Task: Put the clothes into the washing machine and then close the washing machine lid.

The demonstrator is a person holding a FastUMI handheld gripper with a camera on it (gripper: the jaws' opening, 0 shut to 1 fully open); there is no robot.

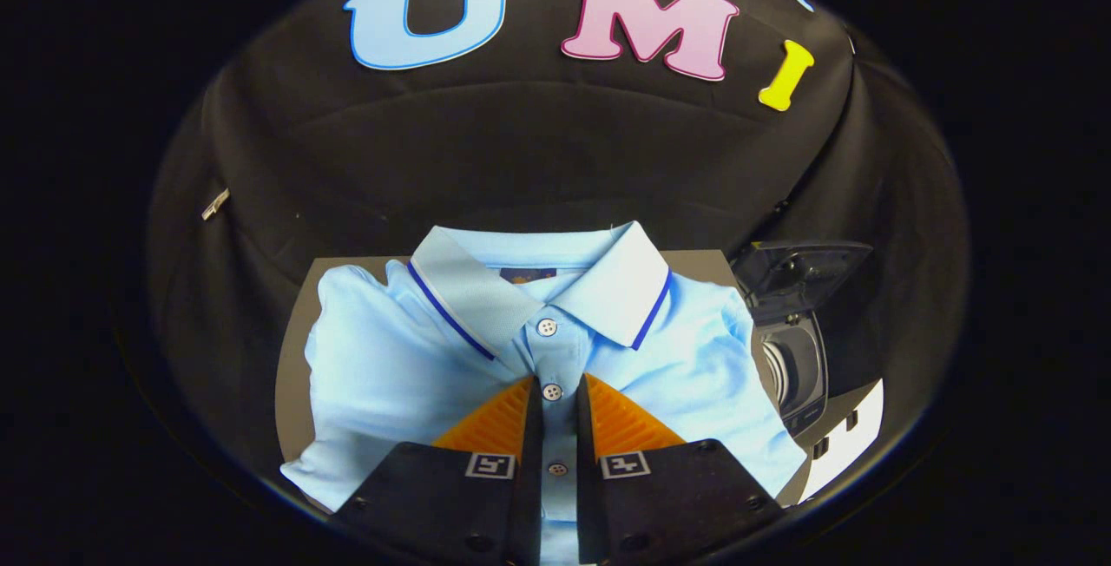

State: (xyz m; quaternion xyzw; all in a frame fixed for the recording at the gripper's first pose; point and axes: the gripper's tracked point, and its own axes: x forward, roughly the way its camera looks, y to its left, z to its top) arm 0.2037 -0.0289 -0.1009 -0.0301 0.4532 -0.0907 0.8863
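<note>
A light blue polo shirt (391,358) with a white collar edged in dark blue lies spread on a grey tabletop (293,375), collar away from me. My gripper (557,382) sits over the shirt's chest. Its two fingers are drawn close together on either side of the button placket, and a strip of that fabric with its buttons is pinched between them. To the right of the shirt, beyond the sleeve, stands a small dark washing machine (803,366). Its lid (807,266) is raised and the round drum opening faces up.
The black cloth wall of the booth hangs close behind the table. A small metal clip (215,203) is fixed on the cloth at the left. A white surface (855,436) shows just past the washing machine at the right.
</note>
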